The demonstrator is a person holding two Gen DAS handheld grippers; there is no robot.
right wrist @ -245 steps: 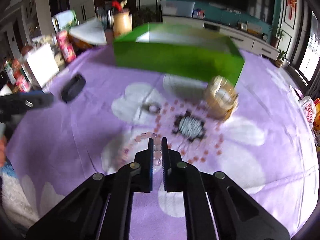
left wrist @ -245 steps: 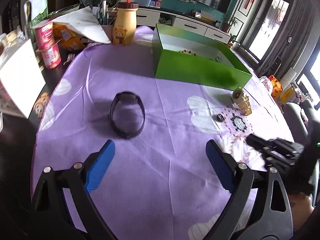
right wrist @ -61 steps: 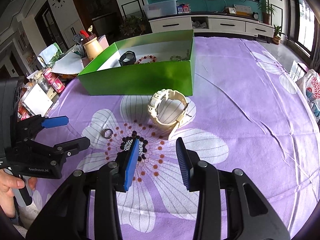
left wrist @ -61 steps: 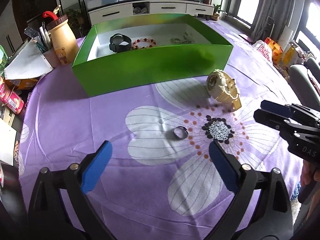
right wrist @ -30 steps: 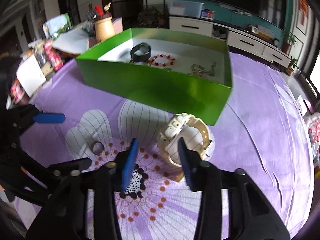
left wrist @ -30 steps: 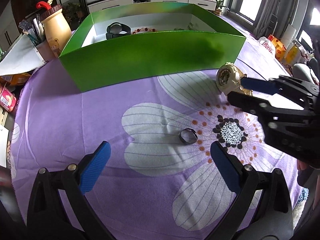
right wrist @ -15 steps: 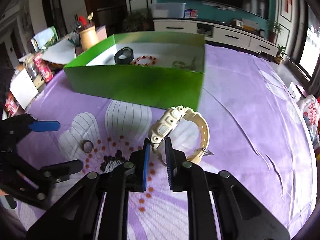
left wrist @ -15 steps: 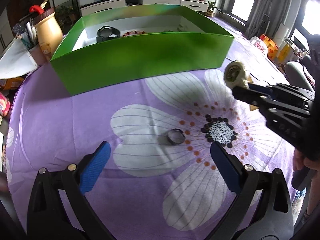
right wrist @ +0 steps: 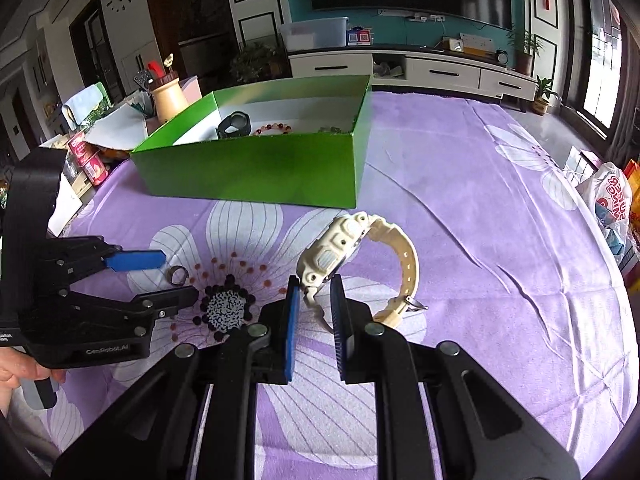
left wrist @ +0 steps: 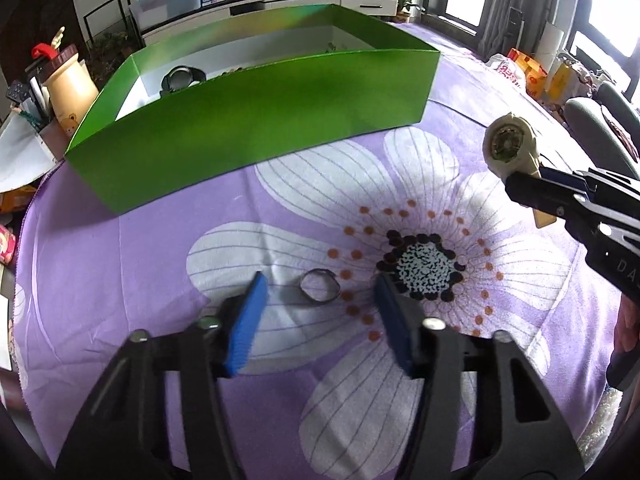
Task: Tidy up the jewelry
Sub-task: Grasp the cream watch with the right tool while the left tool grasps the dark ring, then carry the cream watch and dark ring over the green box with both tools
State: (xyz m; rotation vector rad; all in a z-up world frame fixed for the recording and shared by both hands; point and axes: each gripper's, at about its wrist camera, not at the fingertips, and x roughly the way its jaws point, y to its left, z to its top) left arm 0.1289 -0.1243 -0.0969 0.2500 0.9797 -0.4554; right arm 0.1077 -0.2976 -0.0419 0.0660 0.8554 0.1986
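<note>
Left gripper (left wrist: 320, 312) closing around small metal ring (left wrist: 320, 287) flat on purple floral cloth (left wrist: 120, 264), pads not touching. Right gripper (right wrist: 313, 314) clamped on chunky cream plastic watch (right wrist: 332, 254) near glossy green box (right wrist: 260, 168).

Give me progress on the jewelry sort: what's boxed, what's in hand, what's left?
Boxed: a black watch and a bead bracelet lie in the green box, with something small beside them that I can't identify. In hand: the right gripper is shut on the cream watch. The left gripper is closing around the silver ring on the purple cloth, not yet gripping. Left: drop both into the box.
</note>
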